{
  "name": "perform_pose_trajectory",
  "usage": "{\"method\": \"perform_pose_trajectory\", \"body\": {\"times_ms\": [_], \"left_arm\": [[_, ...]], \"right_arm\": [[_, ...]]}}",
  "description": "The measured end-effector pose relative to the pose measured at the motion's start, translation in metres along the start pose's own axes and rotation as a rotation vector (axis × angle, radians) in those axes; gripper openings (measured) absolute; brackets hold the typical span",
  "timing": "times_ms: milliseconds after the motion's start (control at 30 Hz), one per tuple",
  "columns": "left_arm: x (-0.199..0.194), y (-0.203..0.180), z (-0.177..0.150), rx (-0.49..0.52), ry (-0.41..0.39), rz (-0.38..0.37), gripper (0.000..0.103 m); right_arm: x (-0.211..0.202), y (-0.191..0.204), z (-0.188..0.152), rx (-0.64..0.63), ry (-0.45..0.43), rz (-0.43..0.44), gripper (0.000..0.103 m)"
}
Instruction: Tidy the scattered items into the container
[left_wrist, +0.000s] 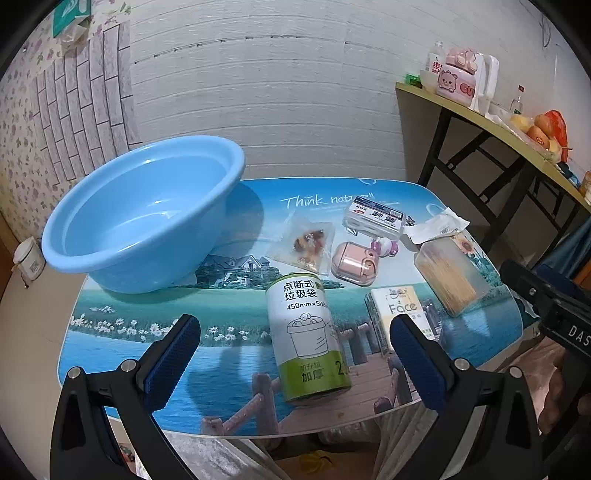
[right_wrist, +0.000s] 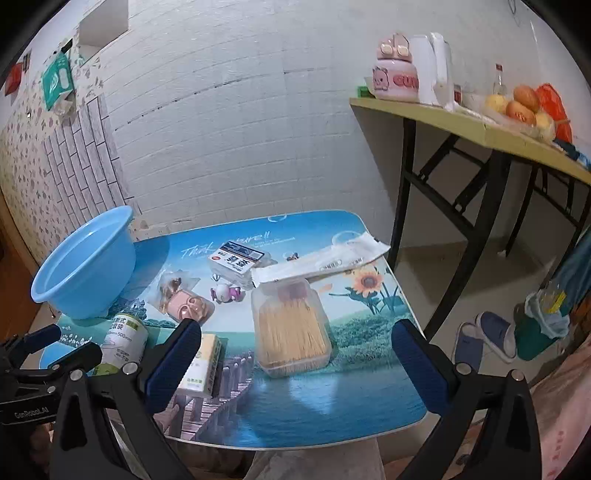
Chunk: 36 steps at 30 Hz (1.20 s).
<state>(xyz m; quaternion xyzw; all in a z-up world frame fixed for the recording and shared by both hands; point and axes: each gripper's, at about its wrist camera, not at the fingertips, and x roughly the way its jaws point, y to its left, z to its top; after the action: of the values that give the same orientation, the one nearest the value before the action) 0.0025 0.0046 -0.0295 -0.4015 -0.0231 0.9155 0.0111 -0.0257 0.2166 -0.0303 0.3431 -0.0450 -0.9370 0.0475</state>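
Observation:
A light blue basin (left_wrist: 140, 218) stands at the far left of the small picture-printed table (left_wrist: 229, 354); it also shows in the right wrist view (right_wrist: 83, 266). My left gripper (left_wrist: 295, 365) is open, with a white-and-green roll of trash bags (left_wrist: 308, 336) lying between its fingers. My right gripper (right_wrist: 295, 365) is open, just in front of a clear box of toothpicks (right_wrist: 291, 328). Scattered further back lie a pink case (left_wrist: 352, 264), a small plastic bag (left_wrist: 304, 245), a white card box (left_wrist: 373, 219), a small toy figure (left_wrist: 384, 246), a white packet (left_wrist: 436, 225) and a "Face" carton (left_wrist: 400, 314).
A yellow folding table (right_wrist: 480, 129) with black legs stands to the right, carrying a pink jar (right_wrist: 395, 77), bottles and fruit. A white brick-pattern wall is behind. Slippers (right_wrist: 487, 339) and a green bin (right_wrist: 539, 332) are on the floor at right.

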Motion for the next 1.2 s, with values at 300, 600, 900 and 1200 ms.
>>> {"method": "perform_pose_trajectory", "body": {"times_ms": [300, 600, 900, 1200], "left_arm": [[0.021, 0.006, -0.008, -0.015, 0.018, 0.022, 0.103], [0.040, 0.004, -0.017, -0.002, 0.002, 0.016, 0.103], [0.051, 0.007, -0.028, -0.085, -0.043, 0.021, 0.098], [0.043, 0.000, -0.034, -0.071, -0.219, 0.076, 0.092]], "right_arm": [[0.012, 0.001, -0.005, -0.013, 0.053, -0.003, 0.103], [0.030, 0.000, -0.007, -0.033, 0.063, 0.012, 0.103], [0.045, -0.004, -0.014, -0.012, 0.012, 0.024, 0.103], [0.059, 0.005, -0.026, -0.069, -0.063, 0.037, 0.101]]}}
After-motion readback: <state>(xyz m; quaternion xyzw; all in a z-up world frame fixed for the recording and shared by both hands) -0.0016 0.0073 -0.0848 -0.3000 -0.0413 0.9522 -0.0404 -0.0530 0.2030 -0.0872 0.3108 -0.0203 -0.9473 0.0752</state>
